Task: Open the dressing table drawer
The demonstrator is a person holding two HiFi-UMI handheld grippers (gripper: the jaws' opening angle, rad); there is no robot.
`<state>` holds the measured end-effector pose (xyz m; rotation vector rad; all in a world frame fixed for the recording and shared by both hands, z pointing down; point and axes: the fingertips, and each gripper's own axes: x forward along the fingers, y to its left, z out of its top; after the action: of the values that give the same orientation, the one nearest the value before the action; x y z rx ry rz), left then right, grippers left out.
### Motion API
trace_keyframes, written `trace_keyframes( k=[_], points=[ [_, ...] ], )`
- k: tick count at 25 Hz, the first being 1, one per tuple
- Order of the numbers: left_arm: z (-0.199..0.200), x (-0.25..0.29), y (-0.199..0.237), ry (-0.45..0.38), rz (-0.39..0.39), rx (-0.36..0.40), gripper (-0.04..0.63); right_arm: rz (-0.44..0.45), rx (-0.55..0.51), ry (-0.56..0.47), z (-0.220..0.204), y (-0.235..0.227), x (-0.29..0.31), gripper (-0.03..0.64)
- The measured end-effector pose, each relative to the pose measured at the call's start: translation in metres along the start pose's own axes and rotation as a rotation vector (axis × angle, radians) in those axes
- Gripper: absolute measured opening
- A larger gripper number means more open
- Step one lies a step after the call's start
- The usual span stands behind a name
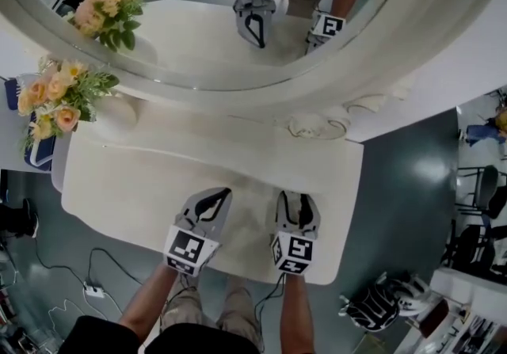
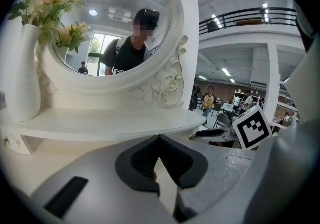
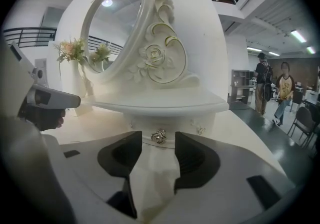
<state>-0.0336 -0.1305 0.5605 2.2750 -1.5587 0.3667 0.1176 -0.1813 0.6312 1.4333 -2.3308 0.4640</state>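
Your white dressing table (image 1: pixel 111 178) with its curved top lies below you; the large oval mirror in a carved white frame (image 1: pixel 198 36) rises at its back. Under the mirror's shelf the small white drawer (image 3: pixel 172 127) faces your right gripper (image 1: pixel 297 200). The drawer's little silvery ornate knob (image 3: pixel 159 137) shows just beyond that gripper's jaws, in line with the gap but not yet between the pads. That gripper is released, jaws apart and empty, low over the table top. Your left gripper (image 2: pixel 159 139) is clenched on nothing, tips together, just beside it.

The knob is small and looks slick; close too early and you will likely pinch air, or catch only its edge and slip off as you pull. You are angled downward; a pull along that line, I judge, could bind the drawer or scrape the jaw tips on the table top. If the drawer sticks, a hard tug may jolt the whole piece; the tall white vase of peach and cream flowers (image 1: pixel 59 99) at the left end could wobble.

Nothing stands between the jaws and the knob, and the vase is well apart from it. Dark chairs (image 1: pixel 479 210) stand off to your right; a white power strip (image 1: pixel 93 291) with cables lies on the floor near your feet, so mind your step backward.
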Motion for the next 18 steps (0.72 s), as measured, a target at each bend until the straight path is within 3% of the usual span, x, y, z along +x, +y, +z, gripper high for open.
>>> trace_keyframes(
  k=[4,9,18],
  points=[
    [-0.0015,0.002,0.0022,0.002,0.001,-0.004,-0.001,-0.011,-0.002,0.003,0.0004,0.0001,0.005,0.197],
    [-0.0039,0.0025,0.0027,0.004,0.001,-0.014,0.0,-0.041,-0.01,0.002,0.0002,-0.0017,0.006,0.108],
    [-0.0051,-0.0003,0.0042,0.001,0.001,-0.01,-0.002,-0.056,-0.024,0.002,0.0003,-0.0015,0.0058,0.098]
  ],
)
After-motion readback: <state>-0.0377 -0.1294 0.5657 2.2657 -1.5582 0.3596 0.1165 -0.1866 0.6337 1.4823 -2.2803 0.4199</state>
